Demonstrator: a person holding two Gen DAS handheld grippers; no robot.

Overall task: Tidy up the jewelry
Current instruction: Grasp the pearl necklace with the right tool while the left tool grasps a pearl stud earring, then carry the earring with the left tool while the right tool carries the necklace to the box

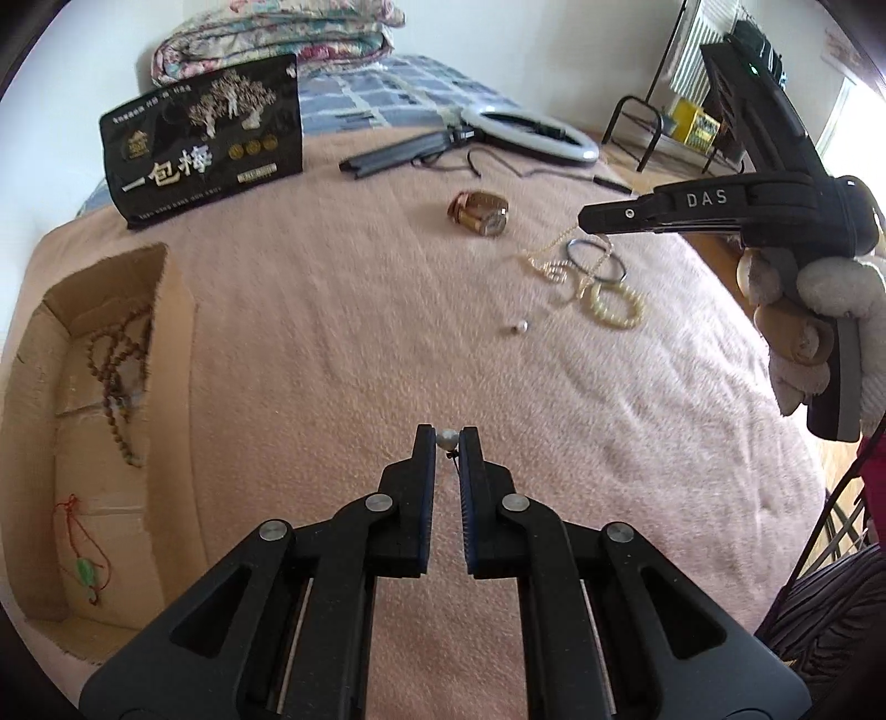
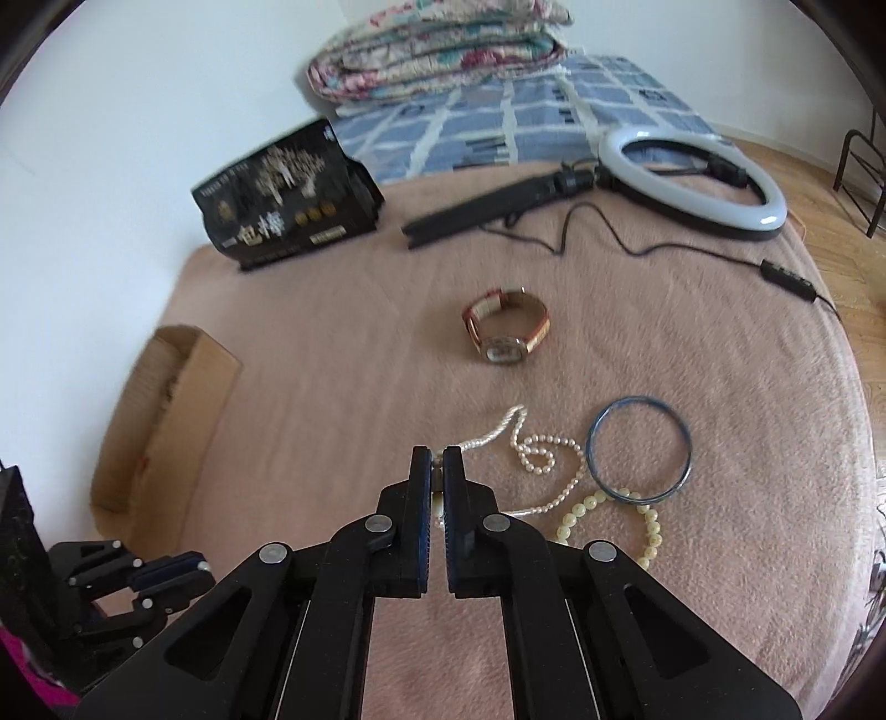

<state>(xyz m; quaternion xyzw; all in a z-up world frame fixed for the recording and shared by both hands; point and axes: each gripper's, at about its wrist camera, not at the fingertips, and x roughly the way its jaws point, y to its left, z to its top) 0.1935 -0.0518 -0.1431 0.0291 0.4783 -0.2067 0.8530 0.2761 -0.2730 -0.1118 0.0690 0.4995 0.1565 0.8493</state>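
My left gripper (image 1: pixel 447 438) is shut on a small pearl earring (image 1: pixel 447 441), lifted a little off the pink blanket (image 1: pixel 332 343). A second small pearl piece (image 1: pixel 518 328) lies further out. My right gripper (image 2: pixel 437 458) is shut on the white pearl necklace (image 2: pixel 545 454), whose strand trails down to the blanket. In the left wrist view the right gripper (image 1: pixel 584 219) hangs over the jewelry pile, with the necklace (image 1: pixel 545 266) dangling below it. A blue bangle (image 2: pixel 639 448), a cream bead bracelet (image 2: pixel 609 518) and a brown-strapped watch (image 2: pixel 506 327) lie nearby.
An open cardboard box (image 1: pixel 177 354) at the left holds a brown bead necklace (image 1: pixel 124 376) and a red cord with a green pendant (image 1: pixel 86 570). A black snack bag (image 1: pixel 205 138), a ring light on a stand (image 2: pixel 698 183) and a folded quilt (image 2: pixel 437 50) lie at the back.
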